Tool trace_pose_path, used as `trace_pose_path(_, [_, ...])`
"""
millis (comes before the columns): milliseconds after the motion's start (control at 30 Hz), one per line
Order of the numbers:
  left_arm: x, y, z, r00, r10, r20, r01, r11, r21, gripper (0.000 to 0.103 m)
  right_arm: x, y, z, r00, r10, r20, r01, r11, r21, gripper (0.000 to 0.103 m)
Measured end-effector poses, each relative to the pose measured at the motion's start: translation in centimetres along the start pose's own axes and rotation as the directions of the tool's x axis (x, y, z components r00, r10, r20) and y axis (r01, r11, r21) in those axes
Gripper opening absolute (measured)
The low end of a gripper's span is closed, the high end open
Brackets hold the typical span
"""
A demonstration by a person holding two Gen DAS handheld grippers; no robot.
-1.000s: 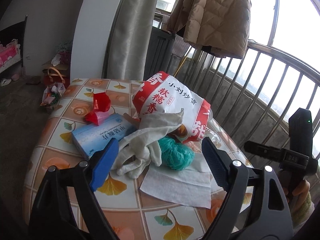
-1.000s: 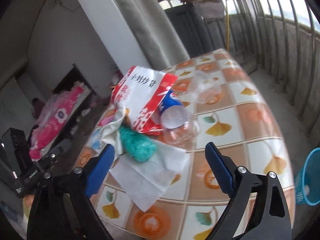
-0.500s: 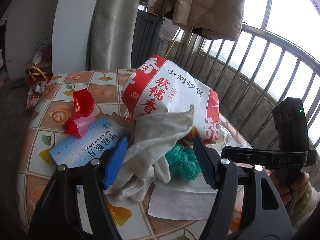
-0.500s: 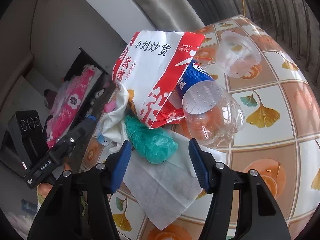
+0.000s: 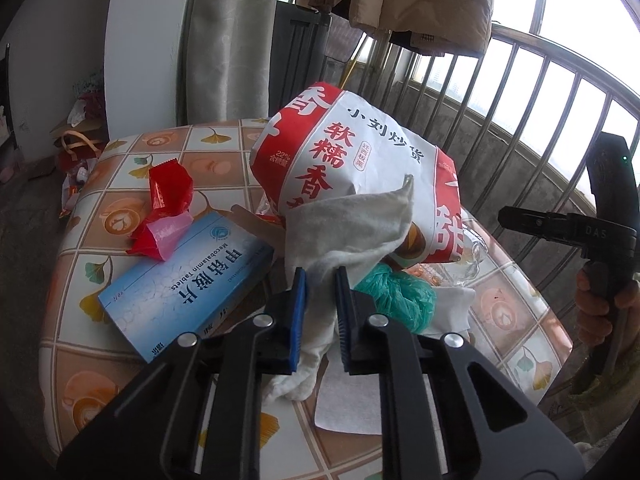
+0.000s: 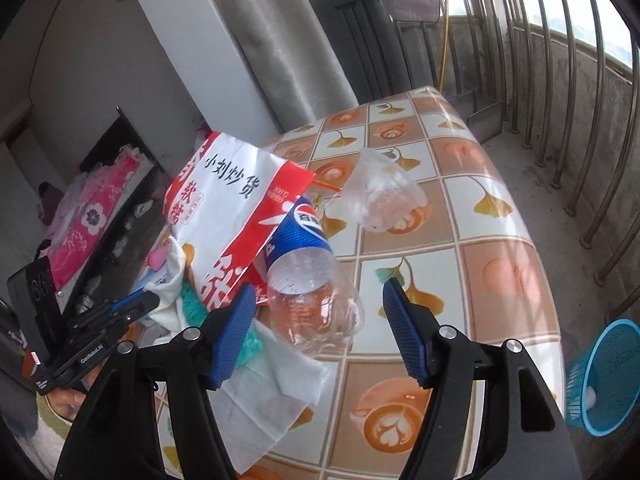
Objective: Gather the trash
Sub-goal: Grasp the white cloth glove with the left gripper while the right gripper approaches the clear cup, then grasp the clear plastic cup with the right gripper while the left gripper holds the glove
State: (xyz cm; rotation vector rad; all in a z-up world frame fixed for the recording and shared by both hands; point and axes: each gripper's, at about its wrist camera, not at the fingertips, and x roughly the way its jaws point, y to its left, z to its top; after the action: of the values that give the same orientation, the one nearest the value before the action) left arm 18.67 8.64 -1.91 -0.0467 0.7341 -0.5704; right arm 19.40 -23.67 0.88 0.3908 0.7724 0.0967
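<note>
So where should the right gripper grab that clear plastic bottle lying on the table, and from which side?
Grip the clear bottle across its bare, rounded lower body, coming in from its base end. It lies on its side with that end toward the right gripper, whose opening jaws already stand either side of it without touching. The neck end is tucked under the red and white snack bag, so it is probably harder to reach.

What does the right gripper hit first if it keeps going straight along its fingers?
Most likely the clear plastic bottle: it lies on its side just ahead of the right gripper, between the opening jaws, pads not touching it. Depth is uncertain through the fisheye.
</note>
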Motion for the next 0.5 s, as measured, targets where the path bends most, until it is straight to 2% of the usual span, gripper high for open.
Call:
trace_pose_path(100, [-0.4, 0.2, -0.2, 1.0, -0.011, 0.009, 0.011, 1.0, -0.016, 0.007, 0.5, -2.4, 1.6, 0.999, 0.049, 0.006, -0.049, 0.992, 0.117, 0.066])
trace_pose_path(200, [-1.0, 0.3, -0.3, 0.999, -0.027, 0.021, 0.028, 0.999, -0.035, 0.006, 2.1, -5.7, 3.3, 0.994, 0.11, -0.015, -0.101, 0.955, 0.277, 0.066])
trace_pose_path(333, [-2.0, 0.3, -0.4, 0.997, -0.054, 0.053, 0.057, 0.997, -0.059, 0.005, 5.5, -10.1, 4.8, 0.979, 0.197, -0.051, -0.148, 0.86, 0.488, 0.066])
trace_pose_path(500, [-3.4, -0.1, -0.4, 0.993, -0.072, 0.095, 0.079, 0.995, -0.067, 0.005, 9.0, -13.4, 5.7, 0.962, 0.265, -0.062, -0.166, 0.751, 0.639, 0.059])
